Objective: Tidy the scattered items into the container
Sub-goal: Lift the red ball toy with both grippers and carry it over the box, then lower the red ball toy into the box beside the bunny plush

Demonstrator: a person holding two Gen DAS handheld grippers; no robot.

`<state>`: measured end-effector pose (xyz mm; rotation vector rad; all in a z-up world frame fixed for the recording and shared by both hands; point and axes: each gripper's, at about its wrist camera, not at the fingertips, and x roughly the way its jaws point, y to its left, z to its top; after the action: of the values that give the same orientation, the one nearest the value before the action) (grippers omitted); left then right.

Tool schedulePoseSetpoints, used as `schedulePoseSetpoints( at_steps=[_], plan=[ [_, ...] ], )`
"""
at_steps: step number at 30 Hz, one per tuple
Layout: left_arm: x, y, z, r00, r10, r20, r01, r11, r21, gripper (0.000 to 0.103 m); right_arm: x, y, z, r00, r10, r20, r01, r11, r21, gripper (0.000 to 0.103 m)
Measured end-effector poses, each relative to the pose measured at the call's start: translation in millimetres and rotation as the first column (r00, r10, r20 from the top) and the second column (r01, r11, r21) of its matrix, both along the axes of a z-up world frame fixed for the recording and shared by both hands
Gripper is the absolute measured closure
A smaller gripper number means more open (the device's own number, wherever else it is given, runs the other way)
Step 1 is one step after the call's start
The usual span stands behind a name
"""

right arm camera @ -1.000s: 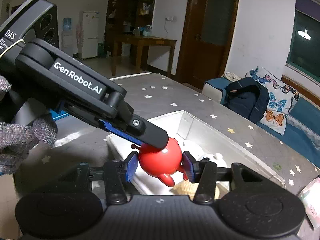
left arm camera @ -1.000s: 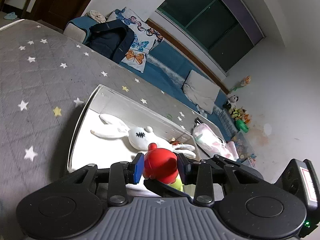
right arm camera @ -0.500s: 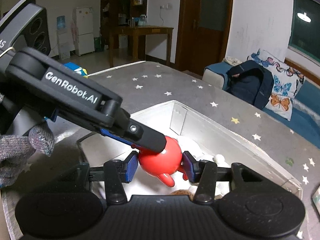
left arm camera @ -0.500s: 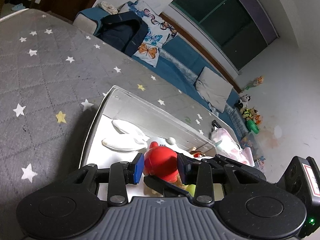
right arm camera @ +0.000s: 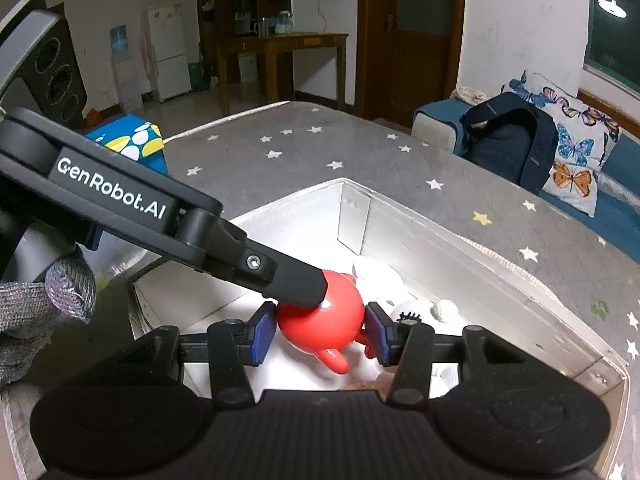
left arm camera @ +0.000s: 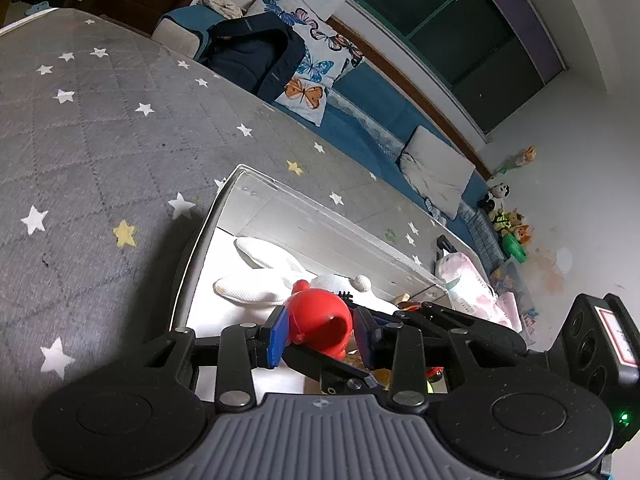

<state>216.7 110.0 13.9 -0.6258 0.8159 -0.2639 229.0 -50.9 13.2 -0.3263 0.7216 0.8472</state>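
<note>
- A round red toy point(right arm camera: 320, 320) is held over the open clear container point(right arm camera: 472, 236), which sits on a grey bed cover printed with stars point(left arm camera: 100, 120).
- The right gripper point(right arm camera: 320, 334) has its two blue pads against the left and right sides of the red toy, closed on it. One stubby red limb of the toy pokes down below the pads.
- The left gripper point(left arm camera: 320, 330) also has its blue pads on either side of the same red toy point(left arm camera: 318, 320), closed around it. Seen from the right wrist camera, a black finger point(right arm camera: 288, 276) of the left gripper comes in from the left and presses on top of the toy.
- A hand in a grey knit glove point(right arm camera: 36, 312) shows at the left edge of the right wrist view, on the left gripper's handle.
- Inside the container, just behind the red toy, lies a white plush rabbit point(left arm camera: 260, 276) with long ears and a stitched black eye. More small items lie at the container's near end, mostly hidden by the grippers.
- Beyond the bed stands a blue sofa point(left arm camera: 360, 120) with a dark backpack point(left arm camera: 252, 56) and a butterfly-print pillow point(left arm camera: 312, 64) on it.
- A pink and white package point(left arm camera: 468, 280) lies just beyond the far end of the container.
- Further back in the room are a wooden table point(right arm camera: 280, 52), a white fridge point(right arm camera: 168, 48) and a dark wooden door point(right arm camera: 412, 32).
</note>
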Motion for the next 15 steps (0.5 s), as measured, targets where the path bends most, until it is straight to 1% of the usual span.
schedulePoseSetpoints(
  at_steps=[7,15],
  plan=[
    [3.0,-4.7,1.2,1.000,-0.001,-0.002,0.001,0.999,0.038,0.065,3.1,4.3,-3.7,0.999,0.022,-0.024,-0.023,0.999,-0.037,0.054],
    [6.0,-13.0,3.0,1.000,-0.010,0.004,0.010,0.995,0.101,0.065,4.4,11.9,-7.2,0.999,0.030,-0.040,-0.034,0.996,-0.088,0.054]
  ],
)
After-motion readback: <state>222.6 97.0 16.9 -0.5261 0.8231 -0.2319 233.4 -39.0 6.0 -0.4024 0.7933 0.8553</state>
